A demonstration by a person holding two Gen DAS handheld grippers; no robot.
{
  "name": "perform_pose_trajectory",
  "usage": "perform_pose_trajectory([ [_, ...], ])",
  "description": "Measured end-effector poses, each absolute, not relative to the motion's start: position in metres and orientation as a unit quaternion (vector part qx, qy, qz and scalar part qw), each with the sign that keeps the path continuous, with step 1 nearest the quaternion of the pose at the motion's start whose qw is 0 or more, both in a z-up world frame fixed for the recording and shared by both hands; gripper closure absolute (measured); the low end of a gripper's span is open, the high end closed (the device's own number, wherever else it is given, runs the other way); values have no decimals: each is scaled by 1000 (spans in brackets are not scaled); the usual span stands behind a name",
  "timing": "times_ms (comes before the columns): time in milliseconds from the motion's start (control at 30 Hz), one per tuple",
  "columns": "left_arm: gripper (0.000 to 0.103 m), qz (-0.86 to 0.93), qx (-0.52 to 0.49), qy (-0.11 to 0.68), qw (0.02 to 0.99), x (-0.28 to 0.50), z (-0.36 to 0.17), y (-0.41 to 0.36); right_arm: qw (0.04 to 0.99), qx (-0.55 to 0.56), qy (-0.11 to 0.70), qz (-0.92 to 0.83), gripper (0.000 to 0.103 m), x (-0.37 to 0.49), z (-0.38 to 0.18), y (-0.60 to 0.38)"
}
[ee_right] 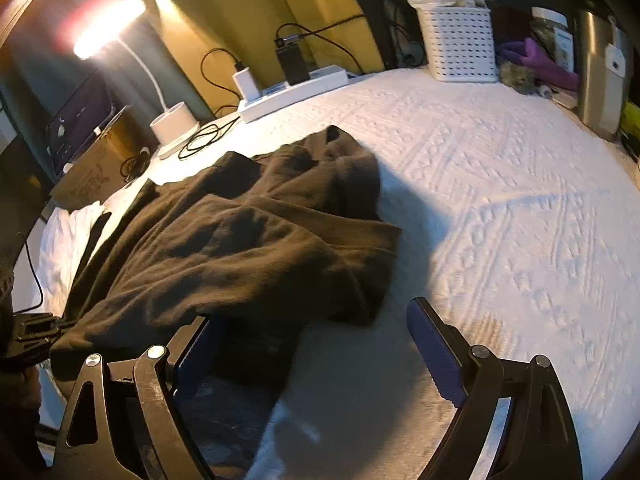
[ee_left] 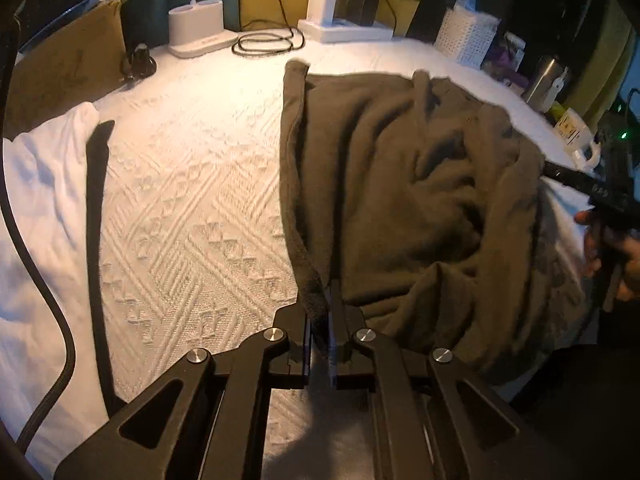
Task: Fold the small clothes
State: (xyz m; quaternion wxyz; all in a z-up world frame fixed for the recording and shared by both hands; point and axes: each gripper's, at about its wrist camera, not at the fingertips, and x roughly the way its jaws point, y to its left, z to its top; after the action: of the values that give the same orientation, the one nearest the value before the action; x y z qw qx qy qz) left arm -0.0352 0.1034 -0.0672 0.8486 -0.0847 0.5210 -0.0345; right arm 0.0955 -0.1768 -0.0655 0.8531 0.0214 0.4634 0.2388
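Open white tabletop to the right of the dark garment, bare up to the white basket and steel flask along the far right edge. Also bare between the garment and the white cloth with its black strap at left. Far edge crowded: lamp base, coiled cable, power strip. Cardboard box blocking the far left corner.
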Motion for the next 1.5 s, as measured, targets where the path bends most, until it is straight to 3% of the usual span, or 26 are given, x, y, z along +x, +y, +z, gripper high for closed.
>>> perform_pose_trajectory([
  [133, 89, -36, -84, 485, 870, -32, -35, 100, 859, 19, 451, 241, 12, 92, -55, -178],
  [167, 83, -42, -82, 474, 876, -30, -26, 97, 861, 18, 448, 241, 12, 90, -52, -179],
  [267, 49, -64, -75, 434, 895, -20, 0, 80, 868, 18, 438, 235, 12, 87, -43, -189],
  [300, 45, -83, -76, 421, 900, -13, 8, 69, 869, 19, 435, 234, 12, 86, -42, -192],
  [667, 45, -205, 75, 448, 867, 61, -11, -64, 880, 56, 428, 197, 12, 88, -46, -250],
  [1033, 45, -202, 214, 469, 833, 92, -48, -137, 880, 89, 431, 178, 12, 93, -67, -295],
  [1133, 51, -220, 240, 457, 828, 92, -53, -146, 880, 85, 431, 181, 12, 95, -68, -294],
  [1167, 77, -223, 241, 457, 827, 92, -53, -145, 880, 84, 431, 182, 12, 96, -68, -294],
  [1200, 92, -222, 237, 461, 826, 94, -54, -144, 880, 84, 430, 183, 12, 96, -68, -294],
  [1267, 97, -213, 224, 452, 837, 96, -49, -138, 880, 84, 431, 183, 12, 98, -68, -293],
  [1500, 98, -186, 114, 401, 890, 103, 0, -79, 878, 73, 434, 189, 12, 104, -64, -279],
])
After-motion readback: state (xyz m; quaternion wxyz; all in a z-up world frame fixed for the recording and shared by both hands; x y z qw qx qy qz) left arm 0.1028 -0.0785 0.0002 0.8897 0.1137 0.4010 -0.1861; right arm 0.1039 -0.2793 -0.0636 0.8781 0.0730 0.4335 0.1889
